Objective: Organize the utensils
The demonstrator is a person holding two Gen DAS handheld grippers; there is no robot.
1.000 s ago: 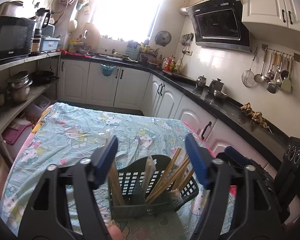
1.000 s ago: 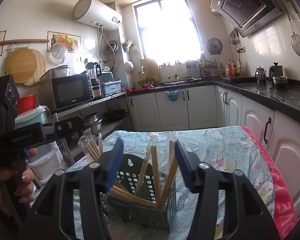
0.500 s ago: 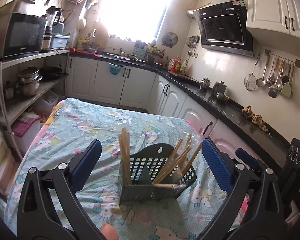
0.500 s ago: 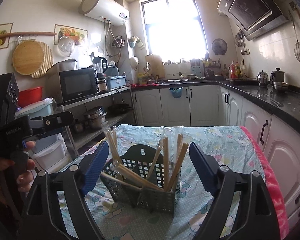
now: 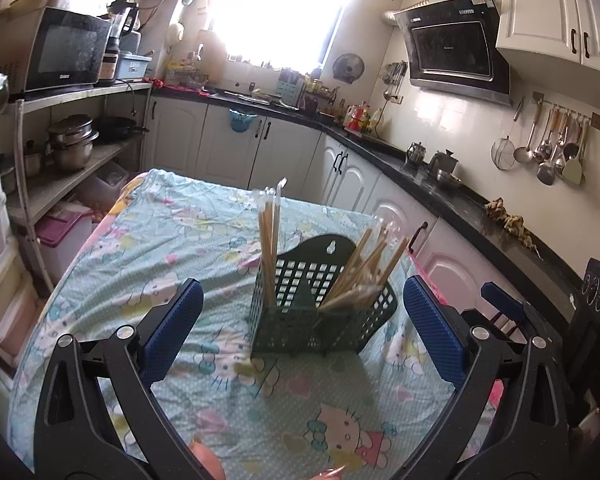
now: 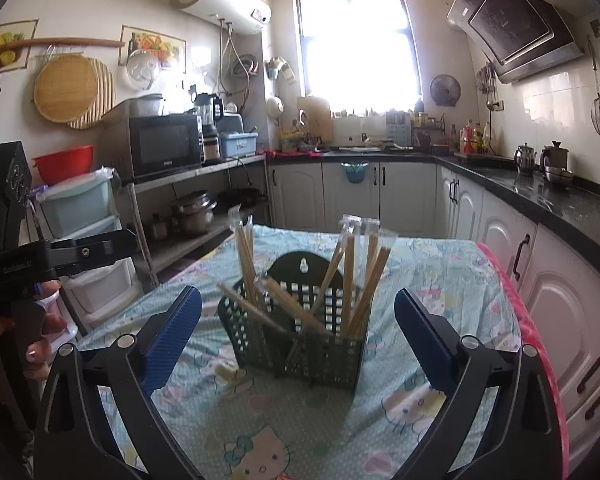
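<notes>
Utensil basket [image 5: 320, 312] w/ wrapped chopsticks [image 5: 269, 240] is seen beyond left gripper [image 5: 302, 324], centred, not touched. Both left & right gripper [image 6: 298, 332] are held wide open, empty.

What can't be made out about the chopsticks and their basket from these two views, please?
- Lower ends of the chopsticks: hidden in both views inside the basket, behind its mesh wall.
- Exact chopstick count: uncertain; they overlap and are blurred in the left wrist view.
- Basket floor and dividers: mostly screened by the mesh and the sticks.
- Basket's back side: faces away from both cameras.
- Left gripper and right gripper handles: cut off by the bottom edges.
</notes>
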